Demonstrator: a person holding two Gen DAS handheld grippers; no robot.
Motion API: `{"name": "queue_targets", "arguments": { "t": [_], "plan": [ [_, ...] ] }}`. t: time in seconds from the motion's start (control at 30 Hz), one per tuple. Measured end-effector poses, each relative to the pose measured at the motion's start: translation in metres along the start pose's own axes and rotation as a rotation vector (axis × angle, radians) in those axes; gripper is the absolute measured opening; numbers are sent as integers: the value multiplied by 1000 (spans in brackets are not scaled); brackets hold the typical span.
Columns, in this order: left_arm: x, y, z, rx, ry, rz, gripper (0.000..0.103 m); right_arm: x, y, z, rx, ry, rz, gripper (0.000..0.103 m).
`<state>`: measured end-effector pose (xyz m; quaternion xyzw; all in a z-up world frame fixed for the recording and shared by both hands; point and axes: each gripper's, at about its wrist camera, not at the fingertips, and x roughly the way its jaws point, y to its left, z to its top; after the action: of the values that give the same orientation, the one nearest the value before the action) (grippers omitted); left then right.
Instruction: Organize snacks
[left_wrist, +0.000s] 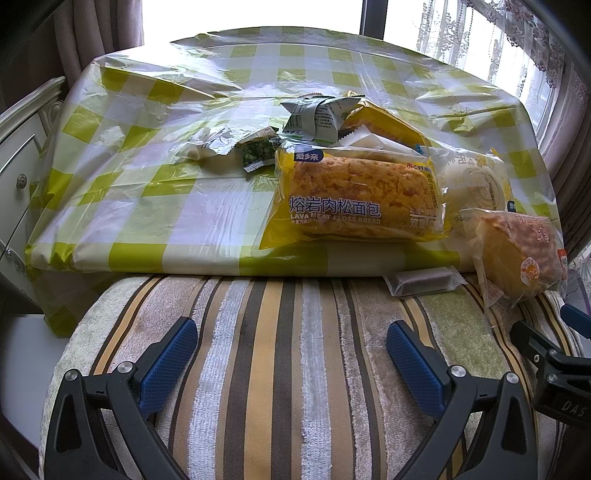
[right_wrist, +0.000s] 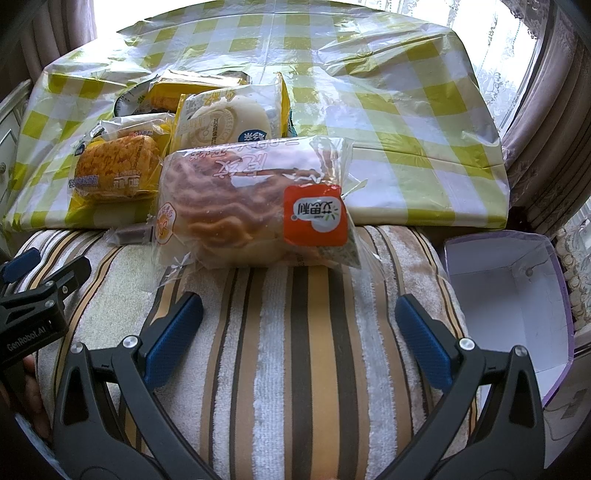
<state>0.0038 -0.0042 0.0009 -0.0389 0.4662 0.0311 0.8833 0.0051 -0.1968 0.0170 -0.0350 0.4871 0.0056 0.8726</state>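
A pile of packaged snacks lies on the checked tablecloth. A yellow meat floss bread pack (left_wrist: 354, 199) (right_wrist: 116, 171) is nearest the front. A white round bun pack (left_wrist: 474, 184) (right_wrist: 227, 122) lies beside it. A clear pack with an orange label (right_wrist: 258, 214) (left_wrist: 521, 251) leans off the table edge onto the striped cushion. A small dark bar (left_wrist: 423, 282) (right_wrist: 131, 234) lies on the cushion. My left gripper (left_wrist: 291, 350) is open and empty above the cushion. My right gripper (right_wrist: 299, 321) is open and empty, just short of the orange-label pack.
An open white box with purple sides (right_wrist: 513, 306) stands to the right of the cushion. Small green and silver packets (left_wrist: 258, 155) lie further back on the table (left_wrist: 147, 206). A white cabinet (left_wrist: 18, 158) stands at the left. Curtains hang behind.
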Motion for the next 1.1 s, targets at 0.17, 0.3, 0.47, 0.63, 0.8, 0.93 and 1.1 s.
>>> {"name": "queue_targets", "arguments": {
  "t": [0.17,0.3,0.47,0.63,0.8,0.93,1.1],
  "plan": [
    [0,-1,-1,0,-1,0,103,0,1,0,-2,2,-2,103],
    [0,-1,0,-1,-3,-1,103,-1,-7,2,17,12,38,103],
    [-1,0,1,-3,-6,-2,103,3,-19,12,-26,51,129,103],
    [-2,-1,-1,-5,-8,-4,103,-6,-29,18,15,-26,137,103],
    [-2,-1,-2,-5,-10,-4,103,-14,-20,36,20,-92,109,103],
    [-2,-1,-2,-6,-11,-6,103,-9,1,51,-59,-93,93,103],
    [-3,-1,-3,-7,-13,-7,103,4,13,60,-82,-67,72,103]
  ]
}}
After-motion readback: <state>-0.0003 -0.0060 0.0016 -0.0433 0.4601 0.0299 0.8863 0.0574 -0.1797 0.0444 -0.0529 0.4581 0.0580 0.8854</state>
